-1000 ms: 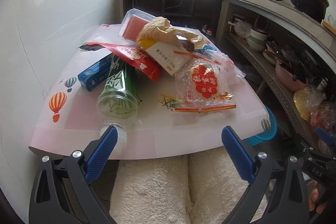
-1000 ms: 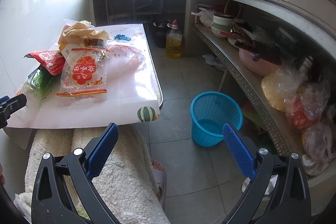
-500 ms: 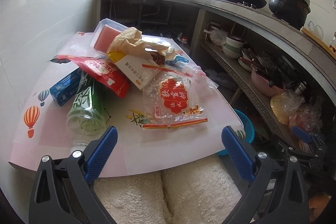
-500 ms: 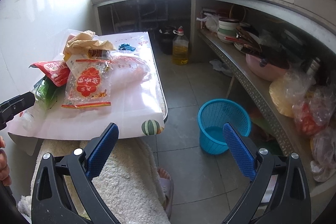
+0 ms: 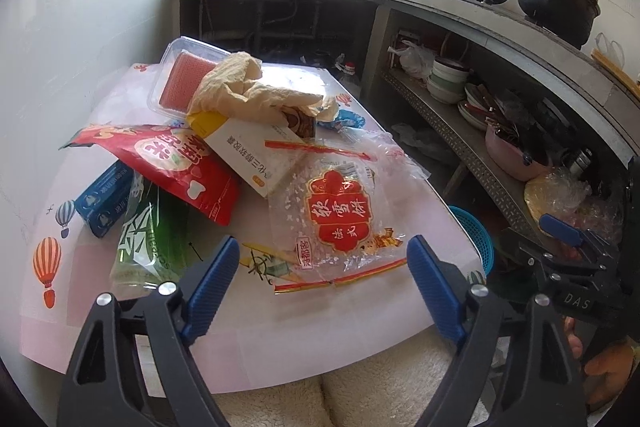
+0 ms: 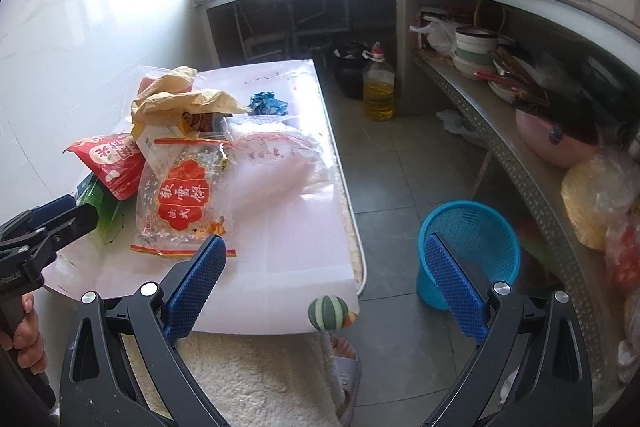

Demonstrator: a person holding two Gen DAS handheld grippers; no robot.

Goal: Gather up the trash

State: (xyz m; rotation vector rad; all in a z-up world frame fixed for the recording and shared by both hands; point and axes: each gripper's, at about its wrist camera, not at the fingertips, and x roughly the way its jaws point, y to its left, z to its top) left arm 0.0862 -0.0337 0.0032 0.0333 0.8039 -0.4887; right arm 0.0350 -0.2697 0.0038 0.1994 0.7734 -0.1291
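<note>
A pile of trash lies on the small table [image 5: 340,331]: a clear wrapper with a red label [image 5: 336,217] [image 6: 182,203], a red snack bag [image 5: 176,163], a white box [image 5: 256,155], a crumpled tan bag [image 5: 248,91], a green bottle [image 5: 152,239], a blue box [image 5: 104,199] and a clear tray [image 5: 184,75]. My left gripper [image 5: 322,281] is open and empty, just above the near edge of the red-label wrapper. My right gripper [image 6: 326,277] is open and empty, over the table's near right corner. A blue mesh bin [image 6: 466,247] stands on the floor to the right.
A white wall runs along the table's left. A stone counter with shelves of bowls, pans and bags [image 6: 500,67] lines the right. An oil bottle [image 6: 378,87] stands on the floor behind the table. A fluffy white cloth [image 6: 256,379] and a slippered foot [image 6: 346,359] lie below.
My left gripper has moved forward and right over the table, closing on the red-label wrapper. My right gripper has moved forward a little toward the table corner. Both stayed open.
</note>
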